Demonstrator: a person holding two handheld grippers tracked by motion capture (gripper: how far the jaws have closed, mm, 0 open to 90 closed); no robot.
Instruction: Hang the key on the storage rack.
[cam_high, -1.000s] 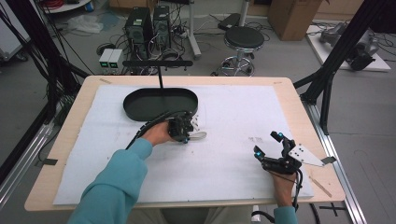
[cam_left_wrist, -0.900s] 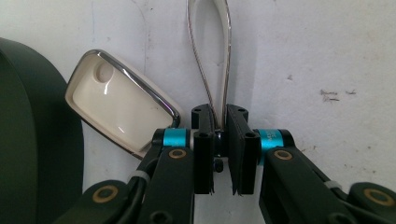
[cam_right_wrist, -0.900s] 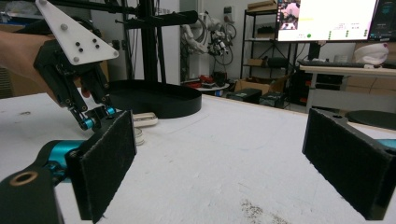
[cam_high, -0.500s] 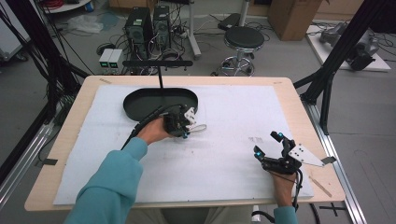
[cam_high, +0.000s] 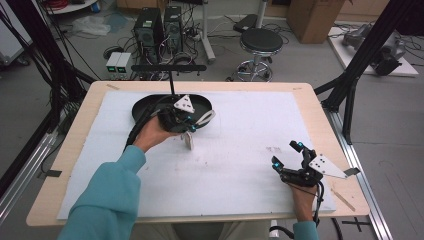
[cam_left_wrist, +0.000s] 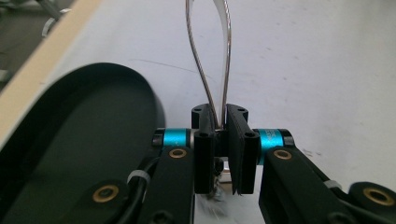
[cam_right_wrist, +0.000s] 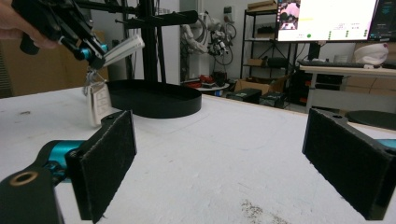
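Metal clip (cam_left_wrist: 214, 56) is clamped in the left tongs (cam_left_wrist: 221, 133), pinched at its narrow end, loop sticking out ahead. A tag (cam_high: 189, 140) dangles below it on a ring. Clip hangs over the white mat just beside the black tray (cam_high: 145, 107), near its right rim. Right tongs (cam_high: 288, 156) sit wide apart, idle, well apart near the table's (cam_high: 75, 135) right edge, holding nothing.

Looks like the step is getting the clip into the tray. Advice: carry it fully over the rim first, low enough that the tag clears the wall without snagging, then lower and part the jaws only once the tag rests on the tray floor. Grip is narrow, so avoid fast wrist turns.
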